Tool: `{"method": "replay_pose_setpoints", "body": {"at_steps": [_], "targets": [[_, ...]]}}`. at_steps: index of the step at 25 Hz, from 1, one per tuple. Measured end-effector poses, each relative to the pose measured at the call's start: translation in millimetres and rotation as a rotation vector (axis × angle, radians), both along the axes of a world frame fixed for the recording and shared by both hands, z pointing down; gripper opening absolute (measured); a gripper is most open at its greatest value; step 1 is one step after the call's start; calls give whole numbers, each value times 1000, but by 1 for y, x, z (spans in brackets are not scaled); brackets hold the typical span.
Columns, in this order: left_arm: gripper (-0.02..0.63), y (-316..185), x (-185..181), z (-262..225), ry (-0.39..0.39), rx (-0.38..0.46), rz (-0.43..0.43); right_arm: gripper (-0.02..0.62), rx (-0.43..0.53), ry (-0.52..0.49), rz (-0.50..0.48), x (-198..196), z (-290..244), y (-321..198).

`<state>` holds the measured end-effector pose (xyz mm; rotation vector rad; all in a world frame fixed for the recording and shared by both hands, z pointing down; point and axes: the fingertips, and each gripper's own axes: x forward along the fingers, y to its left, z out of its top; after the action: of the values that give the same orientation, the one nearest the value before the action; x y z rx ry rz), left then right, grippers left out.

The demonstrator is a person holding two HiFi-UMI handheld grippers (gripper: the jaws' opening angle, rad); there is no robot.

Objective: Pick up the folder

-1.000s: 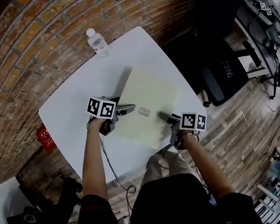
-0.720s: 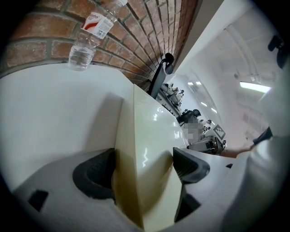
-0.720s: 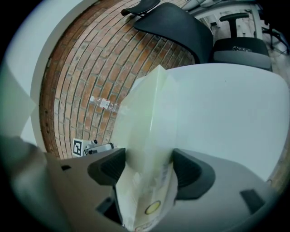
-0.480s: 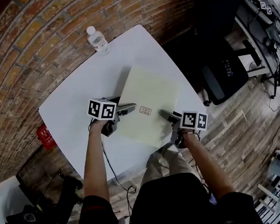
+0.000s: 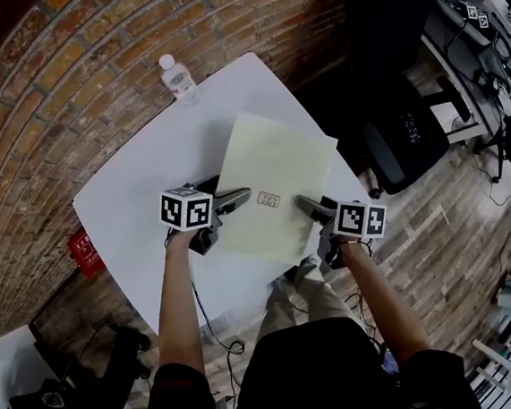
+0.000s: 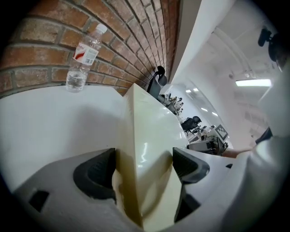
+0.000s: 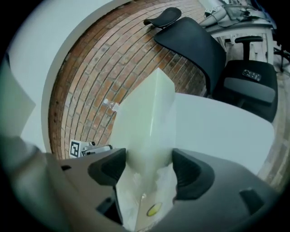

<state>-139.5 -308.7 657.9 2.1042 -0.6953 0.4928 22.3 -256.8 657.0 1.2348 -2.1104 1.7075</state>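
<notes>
Folder [image 5: 275, 175], pale green, is hanging over the white desk [image 5: 138, 197], pinched at its two side edges near the person. Left gripper [image 5: 241, 194] is clamping the left edge, its fingers [image 6: 95, 174] pressing tight on the folder. Right gripper [image 5: 302, 204] is gripping the right edge, fingers [image 7: 192, 174] likewise squeezing it. Both forearms are reaching forward, grippers angling inward toward each other. Water bottle [image 5: 177, 77] is standing upright at the desk's far edge, well apart.

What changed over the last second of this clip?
The folder looks lifted a little off the table, its far edge swinging right, carried by the left gripper and right gripper. Both stayed shut on it; the bottle stayed put.
</notes>
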Motion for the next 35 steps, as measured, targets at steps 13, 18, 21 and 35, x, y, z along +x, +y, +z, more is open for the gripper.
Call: {"method": "replay_pose_setpoints", "body": {"at_steps": [13,18,21,35], "targets": [[385,14,-2,-69,42,163,-131,305,215,69,-122,4,-75,-13],[384,22,-2,-87,62,199,-161,305,284,99,-149,5,-99,-13],[385,29,-1,-97,66,222,-169,305,317,113,-164,6,-111,-8],[385,59,-4,-157,80,357,-195,305,480,163,-190,2,-175,15]]}}
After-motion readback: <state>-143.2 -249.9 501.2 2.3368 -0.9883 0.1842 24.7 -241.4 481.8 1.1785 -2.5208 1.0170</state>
